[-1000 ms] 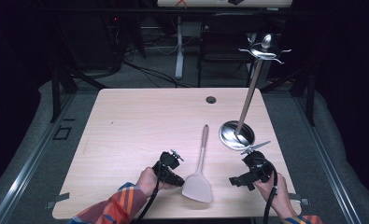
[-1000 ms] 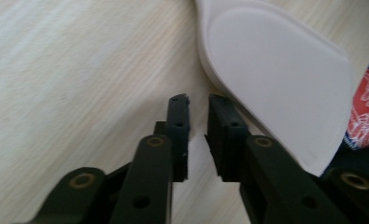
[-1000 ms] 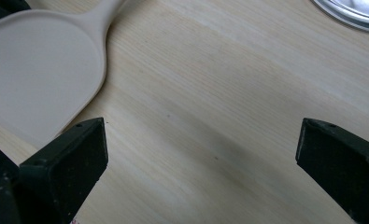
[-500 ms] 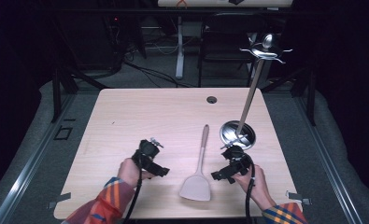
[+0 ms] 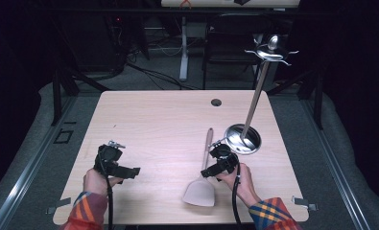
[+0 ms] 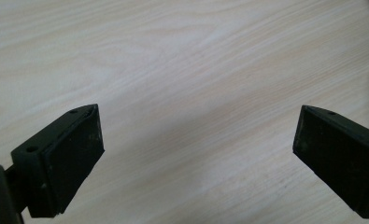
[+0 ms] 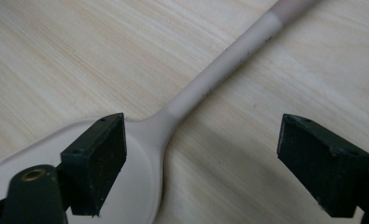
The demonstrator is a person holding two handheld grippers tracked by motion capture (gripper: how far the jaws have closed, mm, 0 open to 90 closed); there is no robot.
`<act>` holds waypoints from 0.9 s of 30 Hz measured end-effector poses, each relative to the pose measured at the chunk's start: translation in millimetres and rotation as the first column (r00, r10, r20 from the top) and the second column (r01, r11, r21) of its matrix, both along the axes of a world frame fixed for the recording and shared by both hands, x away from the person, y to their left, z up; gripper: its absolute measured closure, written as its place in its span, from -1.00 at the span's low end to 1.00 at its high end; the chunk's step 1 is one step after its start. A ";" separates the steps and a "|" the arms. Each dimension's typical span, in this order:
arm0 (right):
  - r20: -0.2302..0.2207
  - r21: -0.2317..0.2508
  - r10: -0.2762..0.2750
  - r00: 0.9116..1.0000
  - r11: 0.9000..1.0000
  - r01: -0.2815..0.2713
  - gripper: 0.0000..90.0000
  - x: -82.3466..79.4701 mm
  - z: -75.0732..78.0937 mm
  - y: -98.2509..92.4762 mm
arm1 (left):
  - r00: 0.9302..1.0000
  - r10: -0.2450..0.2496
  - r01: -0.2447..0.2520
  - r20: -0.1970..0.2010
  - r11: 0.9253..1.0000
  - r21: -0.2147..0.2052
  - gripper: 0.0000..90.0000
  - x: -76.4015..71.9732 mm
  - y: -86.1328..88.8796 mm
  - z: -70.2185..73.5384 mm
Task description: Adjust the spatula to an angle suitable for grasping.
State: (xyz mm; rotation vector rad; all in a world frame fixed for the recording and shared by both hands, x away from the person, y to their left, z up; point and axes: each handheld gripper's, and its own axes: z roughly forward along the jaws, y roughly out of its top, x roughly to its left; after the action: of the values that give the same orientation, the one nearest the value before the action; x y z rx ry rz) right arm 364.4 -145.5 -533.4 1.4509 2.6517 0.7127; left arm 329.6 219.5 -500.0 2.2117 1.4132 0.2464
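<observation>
- spatula (image 5: pixel 204 175) flat on the worktop (image 5: pixel 158 120), neck sitting between the right claw (image 7: pixel 201 163) pads, just been closing, not pinching yet
- best squeezed low on the neck, square-on
- left claw (image 6: pixel 196 149) wide open, just opened, nothing in it

In the right gripper view, the spatula (image 7: pixel 191 93) handle runs off the top edge; you can't see its end. The blade is cut by the bottom edge and partly hidden behind one pad (image 7: pixel 98 163).

In the high view, your right gripper (image 5: pixel 215 168) covers part of the handle near the table (image 5: pixel 153 120) front edge; its pads are too small to read.

In the left gripper view, one pad (image 6: pixel 336 158) is cut by the right edge.
</observation>
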 end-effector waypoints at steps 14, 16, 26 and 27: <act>-0.006 -0.064 0.022 1.000 0.998 -0.022 -0.02 9.3 -12.5 23.1 | 0.990 -0.067 0.073 -0.123 0.996 0.048 -0.95 17.4 7.7 -21.0; -0.030 -0.063 0.022 0.999 0.998 -0.024 -0.01 10.7 -10.1 20.7 | 0.988 -0.071 0.077 -0.134 0.996 0.039 -0.96 17.3 9.6 -21.9; -0.019 -0.053 -0.008 1.000 0.999 0.007 -0.15 13.2 -18.3 18.3 | 0.983 -0.101 0.110 -0.153 0.993 0.047 -1.00 19.2 8.0 -24.8; -0.013 -0.058 -0.008 1.000 0.998 0.007 -0.12 13.2 -18.3 19.1 | 0.983 -0.099 0.107 -0.154 0.993 0.044 -1.00 18.7 7.5 -24.7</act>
State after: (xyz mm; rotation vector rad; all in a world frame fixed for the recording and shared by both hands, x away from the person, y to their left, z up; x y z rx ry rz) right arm 377.6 -126.4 -551.7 1.4551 2.6518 0.6223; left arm 348.3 227.1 -524.8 2.3823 1.3785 0.0813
